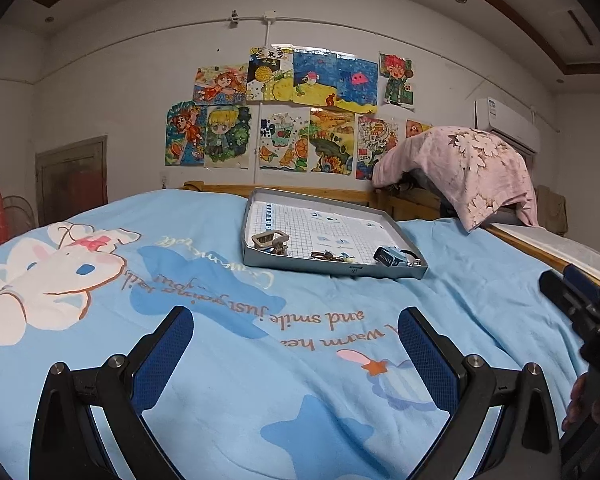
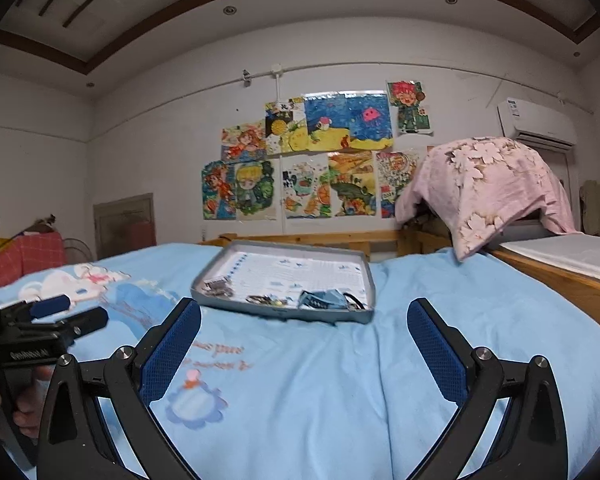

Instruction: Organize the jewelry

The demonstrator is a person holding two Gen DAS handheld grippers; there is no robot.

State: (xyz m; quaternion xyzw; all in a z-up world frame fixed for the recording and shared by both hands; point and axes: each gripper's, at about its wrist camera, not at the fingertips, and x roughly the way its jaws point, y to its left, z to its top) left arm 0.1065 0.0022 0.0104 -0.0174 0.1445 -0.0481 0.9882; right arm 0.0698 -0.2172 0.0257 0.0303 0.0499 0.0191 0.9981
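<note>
Approaching: both grippers, left gripper (image 1: 295, 332) and right gripper (image 2: 304, 320), hover with jaws wide open and empty. Jewelry (image 1: 328, 255) lies in the metal tray (image 1: 396, 224) well ahead of the jaws; close in low and slow.

We hold both tools level and side by side: the left gripper (image 1: 295, 344) with its blue-padded fingers (image 1: 161, 354) spread wide, the right gripper (image 2: 304, 336) likewise agape, nothing between either pair; our hands seem wrapped around the handles.

Black tongs (image 1: 295, 344) (blue mesh pads (image 1: 161, 354), silver screws).
</note>
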